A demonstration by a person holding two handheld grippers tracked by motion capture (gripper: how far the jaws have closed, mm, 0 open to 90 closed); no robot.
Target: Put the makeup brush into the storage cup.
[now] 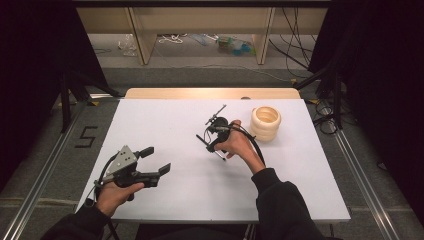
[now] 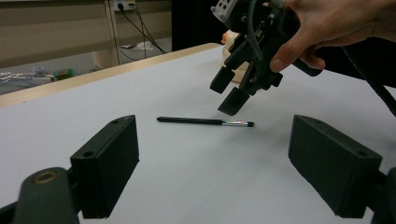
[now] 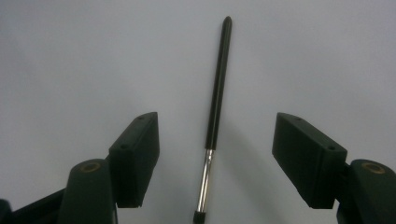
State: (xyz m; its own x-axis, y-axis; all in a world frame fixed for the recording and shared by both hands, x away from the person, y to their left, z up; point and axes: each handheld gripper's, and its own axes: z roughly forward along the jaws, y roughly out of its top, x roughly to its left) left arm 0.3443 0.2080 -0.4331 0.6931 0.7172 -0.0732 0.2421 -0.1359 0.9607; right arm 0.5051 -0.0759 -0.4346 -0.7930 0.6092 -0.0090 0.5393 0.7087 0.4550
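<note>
1. Right gripper [image 1: 209, 142] hangs over the middle of the white table [image 1: 165, 120], jaws spread wide and pointing down, nothing between the pads. In the left gripper view it [image 2: 229, 93] sits above the table surface, not touching it, held by the right hand [image 2: 327, 28].
2. Black pen [image 3: 215, 112] lies flat on the table straight below the right gripper, in the gap between its jaws and along their direction (black barrel far end, silver section and small black tip near end). Jaws touch neither side of it.
3. Same pen [image 2: 205, 122] in the left gripper view: flat on the table, just below the right gripper's jaw tips, apart from them.
4. Left gripper [image 1: 152, 161] sits at the near left of the table in the left hand [image 1: 112, 192], jaws wide apart, empty, aimed across at the pen, well apart from it.
5. Cream ringed container [image 1: 265, 123] stands upright at the far right of the table, just beyond the right hand.
6. Floor past the table: cables and wooden furniture legs.
</note>
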